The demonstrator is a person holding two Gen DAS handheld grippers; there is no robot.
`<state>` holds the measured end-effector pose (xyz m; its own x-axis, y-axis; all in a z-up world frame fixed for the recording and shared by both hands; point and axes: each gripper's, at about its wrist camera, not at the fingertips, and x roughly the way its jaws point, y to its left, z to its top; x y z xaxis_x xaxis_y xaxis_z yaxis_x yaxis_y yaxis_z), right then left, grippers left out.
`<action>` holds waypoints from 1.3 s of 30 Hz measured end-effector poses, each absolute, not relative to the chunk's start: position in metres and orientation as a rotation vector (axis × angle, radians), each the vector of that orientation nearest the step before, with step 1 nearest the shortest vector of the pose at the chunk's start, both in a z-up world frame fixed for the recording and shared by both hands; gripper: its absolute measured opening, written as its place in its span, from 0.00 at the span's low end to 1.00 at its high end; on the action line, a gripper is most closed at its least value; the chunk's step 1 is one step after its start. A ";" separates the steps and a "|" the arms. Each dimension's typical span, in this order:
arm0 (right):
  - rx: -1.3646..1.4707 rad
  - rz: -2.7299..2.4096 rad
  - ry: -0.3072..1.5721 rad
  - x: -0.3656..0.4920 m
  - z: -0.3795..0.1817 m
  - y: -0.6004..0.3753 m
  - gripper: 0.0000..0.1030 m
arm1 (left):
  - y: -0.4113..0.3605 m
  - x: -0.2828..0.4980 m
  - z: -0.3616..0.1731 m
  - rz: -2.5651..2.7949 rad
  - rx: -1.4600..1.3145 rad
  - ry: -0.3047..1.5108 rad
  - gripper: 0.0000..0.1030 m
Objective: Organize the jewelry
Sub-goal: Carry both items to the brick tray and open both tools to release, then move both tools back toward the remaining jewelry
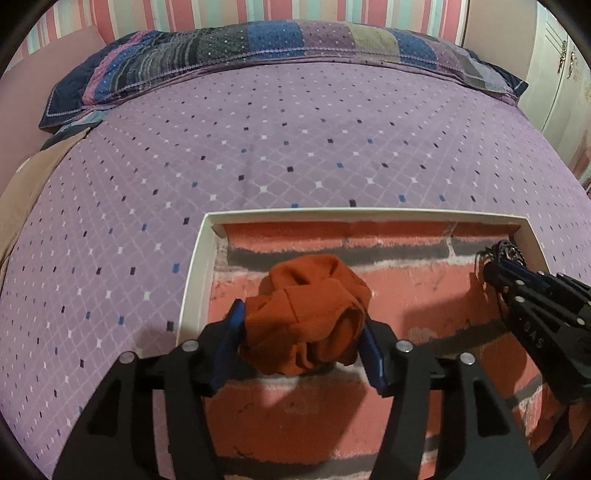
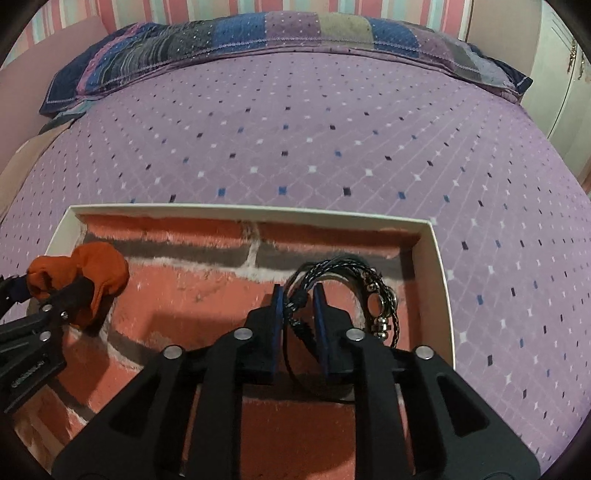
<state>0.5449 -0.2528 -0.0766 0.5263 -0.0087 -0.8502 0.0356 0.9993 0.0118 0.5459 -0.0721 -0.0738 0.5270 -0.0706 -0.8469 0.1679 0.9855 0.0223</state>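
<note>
L gripper [image 1: 301,332] is clenched on an orange scrunchie [image 1: 310,314]: both blue pads [image 1: 231,339] press into the bunched fabric, one each side. Scrunchie sits over the near-left part of a white-rimmed box [image 1: 195,266] w/ a brick-pattern lining in red, pink & grey. Can't tell if the fabric touches the lining or hangs just above it.

In the R wrist view the same scrunchie [image 2: 99,273] shows at 9 o'clock, L gripper [image 2: 55,295] closed round it, near the box's left wall.

R gripper [image 2: 299,306] is grasping a black braided cord bracelet [image 2: 332,273]: a strand of cord runs between the two blue pads [image 2: 319,314], which are close together w/ a narrow gap. Rest of the bracelet loops out toward 1 o'clock of the gripper, w/ small metal beads & a silver clasp [image 2: 382,326] lying by the box's right wall [image 2: 441,280]. From the L wrist view, R gripper [image 1: 491,269] comes in at 3 o'clock, bracelet [image 1: 508,253] bunched at its tip in the box's far-right corner.

Box sits on a purple bedspread [image 1: 258,147] w/ a diamond-dot pattern. A patchwork pillow [image 1: 258,44] in blue, purple & grey lies at 12 o'clock along the far edge of the bed, striped wall [image 1: 258,9] behind it. Scrunchie & bracelet are well apart, at opposite sides of the box.
</note>
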 end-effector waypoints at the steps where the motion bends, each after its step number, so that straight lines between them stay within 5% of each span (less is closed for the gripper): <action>1: 0.035 -0.024 1.014 0.543 -0.076 -0.254 0.34 | -0.073 0.543 -0.072 -0.145 0.111 1.001 0.56; 6: 0.044 -0.012 0.952 0.528 -0.045 -0.260 0.50 | -0.067 0.525 -0.043 -0.181 0.080 0.966 0.56; 8: 0.047 -0.015 0.913 0.517 -0.026 -0.265 0.67 | -0.063 0.515 -0.027 -0.195 0.061 0.944 0.71; 10: 0.040 -0.024 0.870 0.504 -0.005 -0.271 0.73 | -0.057 0.501 -0.007 -0.183 0.063 0.886 0.83; 17: 0.037 -0.048 0.777 0.452 0.052 -0.283 0.96 | -0.027 0.458 0.051 -0.193 0.024 0.821 0.86; 28: 0.000 -0.089 0.663 0.333 0.097 -0.288 0.96 | 0.029 0.338 0.106 -0.128 0.024 0.696 0.95; 39: 0.035 -0.117 0.593 0.222 0.085 -0.288 0.96 | 0.057 0.240 0.085 -0.100 -0.012 0.652 0.96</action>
<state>0.2216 -0.2881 0.0848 0.8227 -0.0999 -0.5597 0.1201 0.9928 -0.0007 0.2397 0.0566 0.0854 0.7904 -0.0964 -0.6050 0.0888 0.9951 -0.0425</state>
